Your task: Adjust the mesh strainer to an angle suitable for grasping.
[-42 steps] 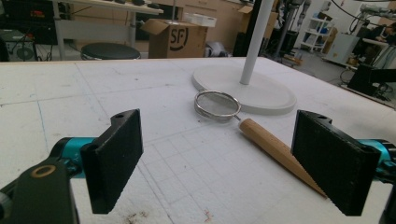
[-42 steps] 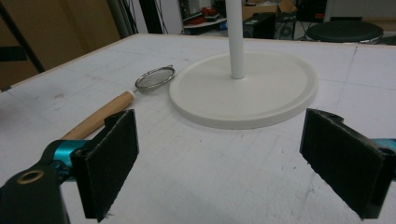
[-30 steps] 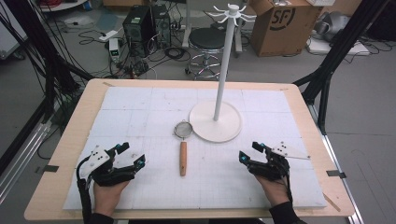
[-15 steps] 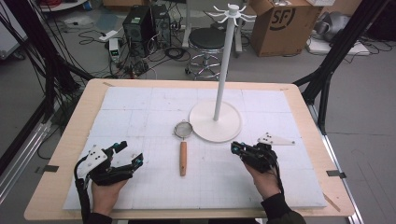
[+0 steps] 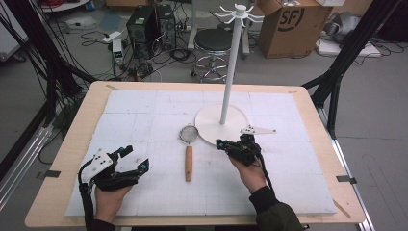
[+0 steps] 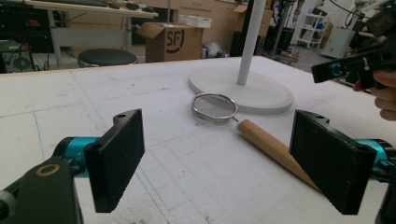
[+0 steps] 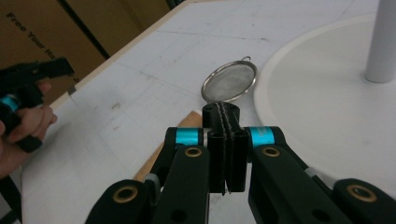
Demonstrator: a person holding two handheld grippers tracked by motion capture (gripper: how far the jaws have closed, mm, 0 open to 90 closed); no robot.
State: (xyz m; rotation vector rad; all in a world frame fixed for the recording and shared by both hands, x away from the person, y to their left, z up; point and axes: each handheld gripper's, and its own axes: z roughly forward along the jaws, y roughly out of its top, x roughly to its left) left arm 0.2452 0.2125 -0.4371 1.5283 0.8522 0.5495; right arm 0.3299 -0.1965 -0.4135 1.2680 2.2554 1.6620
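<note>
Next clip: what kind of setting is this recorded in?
Probably a lab or workshop bay, not a home: a computer tower with loose cables on the concrete floor, a shipping carton, and black frame struts around the wooden table.

Light wood desk [image 5: 72, 159] with a white gridded mat [image 5: 144, 115] covering most of the top. A white stand [image 5: 222, 122] sits on the mat around the middle. Just left of its base lies a strainer [image 5: 188, 144], mesh end by the base, wooden handle pointing toward the near edge.
</note>
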